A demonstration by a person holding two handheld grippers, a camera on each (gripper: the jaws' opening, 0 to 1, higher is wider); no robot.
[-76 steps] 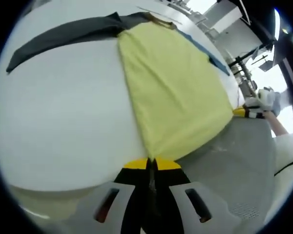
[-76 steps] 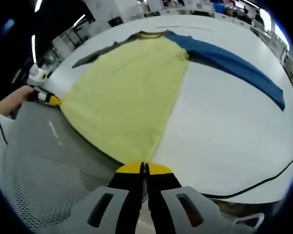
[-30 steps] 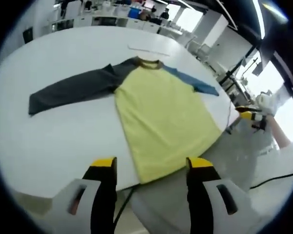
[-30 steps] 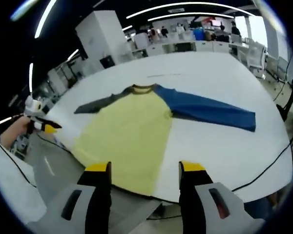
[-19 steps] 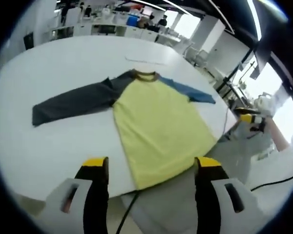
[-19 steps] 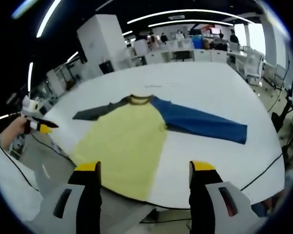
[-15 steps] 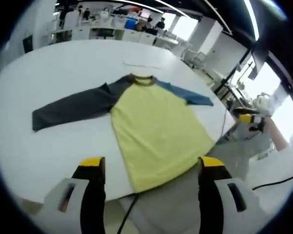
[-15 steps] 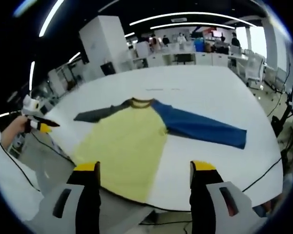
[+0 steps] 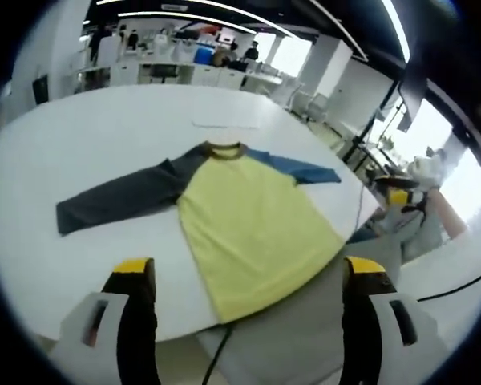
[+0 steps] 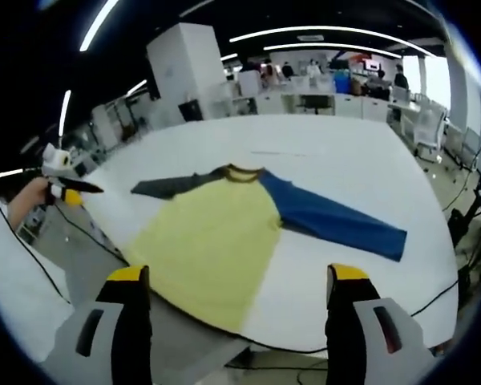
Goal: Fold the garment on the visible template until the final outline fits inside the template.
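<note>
Tongs [image 9: 251, 269] off shirt [image 9: 248, 223] (now flat)

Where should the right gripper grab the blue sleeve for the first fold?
Probably the cuff end of the long blue sleeve, approached from the table's outer side. It lies flat and stretched away from the yellow shirt body, so the free tip lifts easily. The right gripper is open.

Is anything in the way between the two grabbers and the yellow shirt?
Nothing visible is in the way. The shirt lies flat on the white table, sleeves spread out. The left gripper and right gripper are both open, held off the table's near edge, with only open air between them and the hem.
</note>
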